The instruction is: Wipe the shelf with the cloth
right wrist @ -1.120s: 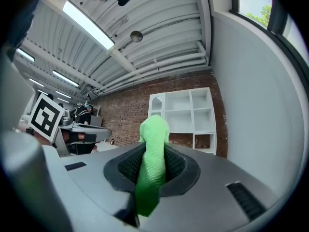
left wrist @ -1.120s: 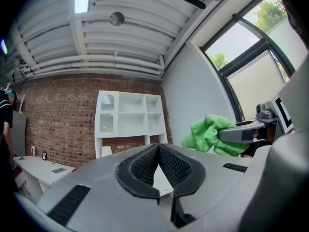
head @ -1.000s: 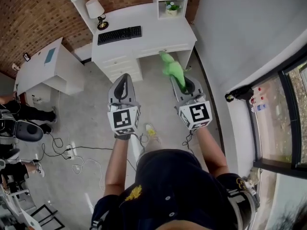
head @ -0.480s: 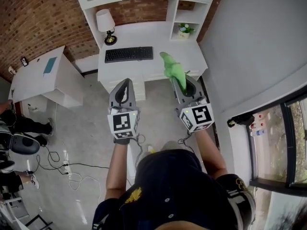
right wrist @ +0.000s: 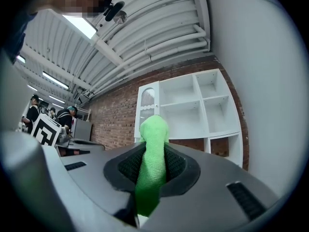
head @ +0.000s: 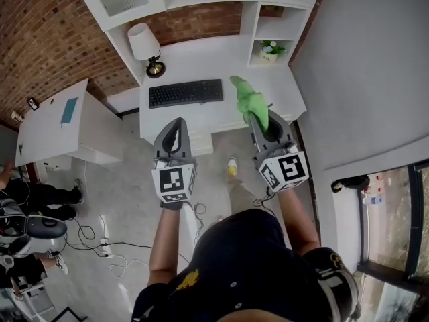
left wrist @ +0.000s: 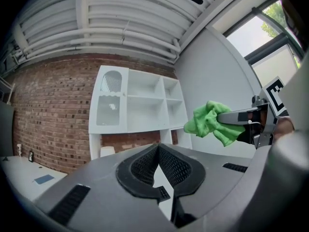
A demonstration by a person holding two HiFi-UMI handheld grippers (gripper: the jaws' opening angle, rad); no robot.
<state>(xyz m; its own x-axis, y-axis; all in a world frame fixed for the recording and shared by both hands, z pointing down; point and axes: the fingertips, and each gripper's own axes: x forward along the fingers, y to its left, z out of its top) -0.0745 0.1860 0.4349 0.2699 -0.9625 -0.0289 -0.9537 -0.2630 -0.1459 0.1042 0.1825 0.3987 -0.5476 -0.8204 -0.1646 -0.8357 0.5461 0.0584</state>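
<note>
The green cloth [head: 249, 100], clenched in the right tool [head: 260, 118], hangs short of the white shelf [head: 285, 29], not touching it. The left tool [head: 175, 123], farther from the shelf, is closed on nothing. Over the last second the shelf and the counter [head: 201, 59] under it have drawn nearer as the person walks in, so wiping looks not yet begun.

Person wears dark navy short-sleeved shirt [head: 241, 260] with small white buttons and a yellow embroidered emblem [head: 187, 278] low on one side. Left grey teardrop-shelled gripper [head: 175, 123] and right grey teardrop-shelled gripper [head: 259, 118] look alike: black mesh pads [left wrist: 177, 168], white cube with black square markers [head: 174, 182] at rear, thin black cable [head: 198, 210] beneath
</note>
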